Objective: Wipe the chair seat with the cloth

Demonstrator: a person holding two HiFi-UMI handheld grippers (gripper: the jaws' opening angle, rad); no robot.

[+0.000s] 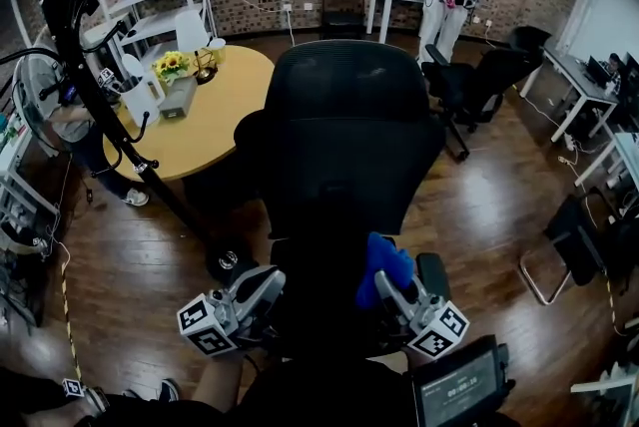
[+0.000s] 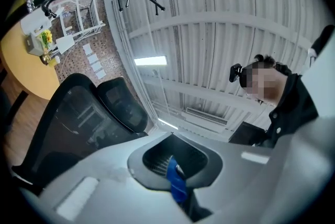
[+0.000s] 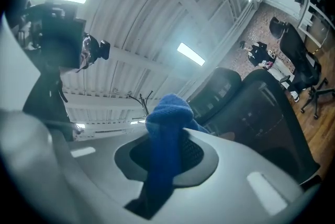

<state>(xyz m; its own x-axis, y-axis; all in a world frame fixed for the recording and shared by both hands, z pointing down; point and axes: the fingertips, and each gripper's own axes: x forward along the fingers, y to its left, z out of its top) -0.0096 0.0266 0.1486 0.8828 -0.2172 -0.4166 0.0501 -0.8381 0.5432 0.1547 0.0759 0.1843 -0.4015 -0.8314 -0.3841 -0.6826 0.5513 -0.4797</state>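
Head view: the black mesh chair (image 1: 344, 131) fills the middle, seen from behind its tall back. Its seat (image 1: 319, 290) is a dark patch low down between the two tools, mostly in shadow. The round yellow table (image 1: 210, 111) stands just past the chair on the left, with a black stand (image 1: 110, 126) leaning in beside it. Bare wood floor lies open to the right.

The blue cloth (image 1: 384, 265) sits bunched up in the right gripper (image 1: 384, 287), just above the seat's right side near the armrest (image 1: 431, 270). The jaws are clamped on a thick fold, and a tail hangs loose. The left gripper (image 1: 268, 283) hovers over the seat's left side with its jaws drawn nearly together. A sliver of blue shows at its tips, and I cannot tell what it is.

The likely trouble is the bunched cloth. Only a small lump would touch the seat, and the hard jaw tips could scrape the mesh. The loose tail could snag on the armrest. Sweeps have room fore and aft, but the armrest and backrest close in the right and far edges.
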